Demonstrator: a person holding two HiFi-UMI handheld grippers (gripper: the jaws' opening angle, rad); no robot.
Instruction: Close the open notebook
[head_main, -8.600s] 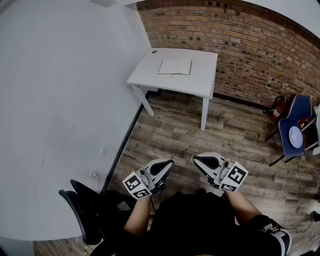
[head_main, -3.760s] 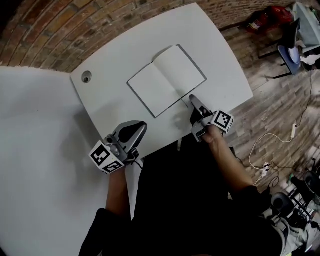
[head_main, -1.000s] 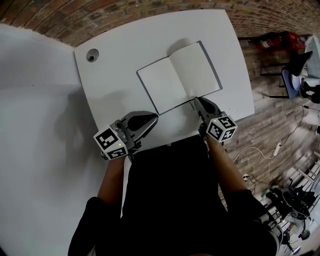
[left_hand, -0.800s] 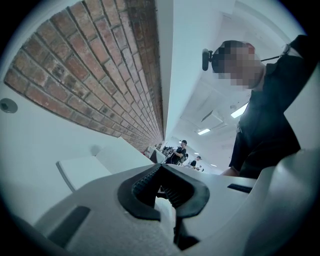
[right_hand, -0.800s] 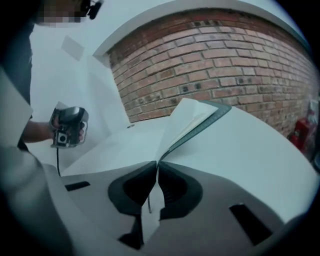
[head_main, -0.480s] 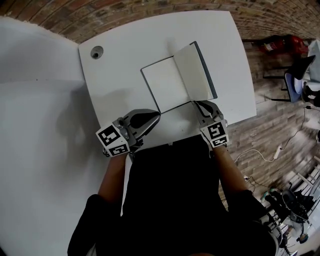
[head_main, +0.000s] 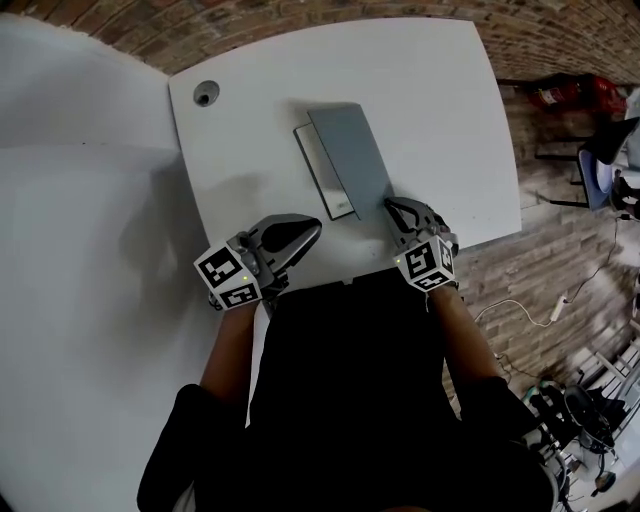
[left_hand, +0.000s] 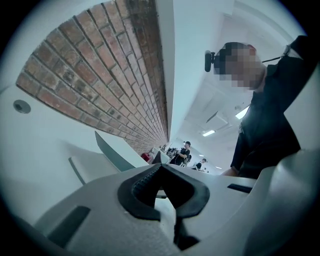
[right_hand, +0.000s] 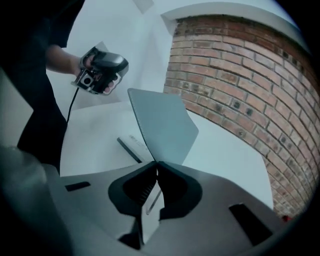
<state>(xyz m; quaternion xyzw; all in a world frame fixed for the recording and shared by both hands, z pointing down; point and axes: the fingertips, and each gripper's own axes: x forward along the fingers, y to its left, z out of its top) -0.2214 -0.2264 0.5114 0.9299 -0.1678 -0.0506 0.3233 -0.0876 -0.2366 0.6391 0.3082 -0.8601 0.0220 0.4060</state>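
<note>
Notebook lies mid-table, spine running 12 to 6 o'clock. Its grey cover is folded over the pages but not flat: the right gripper view shows it raised at a slant, and a strip of white page shows along its 9 o'clock side.

Right gripper, at 5 o'clock of the notebook, has its jaws pressed together, pinching the cover's near corner.

Left gripper, at 7 o'clock and apart from the notebook, has its jaws closed tip to tip with nothing between them.

Cable hole sits at 10 o'clock.
</note>
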